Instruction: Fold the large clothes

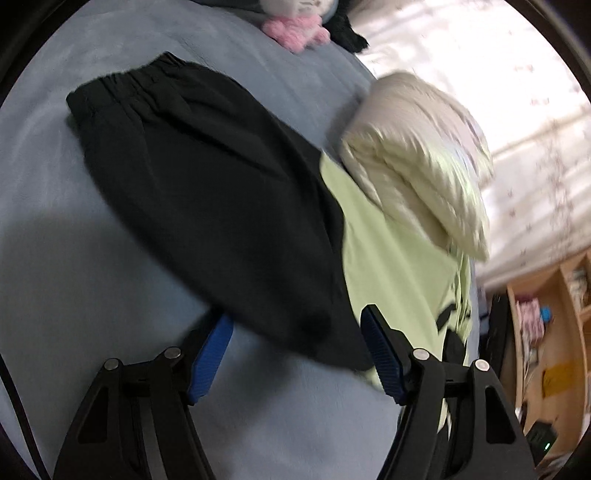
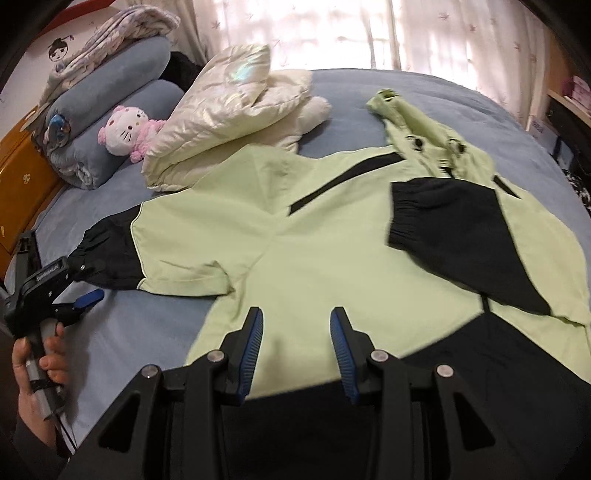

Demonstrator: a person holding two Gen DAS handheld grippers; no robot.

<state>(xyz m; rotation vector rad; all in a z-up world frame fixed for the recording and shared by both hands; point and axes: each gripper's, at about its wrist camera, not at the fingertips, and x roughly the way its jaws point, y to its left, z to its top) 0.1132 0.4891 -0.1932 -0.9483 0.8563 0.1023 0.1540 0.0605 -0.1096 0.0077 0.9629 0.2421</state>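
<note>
A light green jacket (image 2: 314,243) with black sleeve ends and a black hem lies spread on the blue bed (image 2: 155,325). Its right sleeve (image 2: 458,236) is folded over the body; its left sleeve (image 2: 110,254) lies stretched out to the left. In the left wrist view the black left sleeve (image 1: 207,192) runs from its elastic cuff down between the fingers. My left gripper (image 1: 295,350) is open around the sleeve's lower part; it also shows in the right wrist view (image 2: 83,286) at the cuff. My right gripper (image 2: 297,347) is open and empty above the jacket's lower body.
A cream puffy jacket (image 2: 229,122) lies folded beside the green one. A pink plush toy (image 2: 127,129) and rolled blue bedding (image 2: 107,110) sit at the bed's head. A curtain (image 2: 369,33) hangs behind. Wooden shelves (image 1: 554,332) stand beside the bed.
</note>
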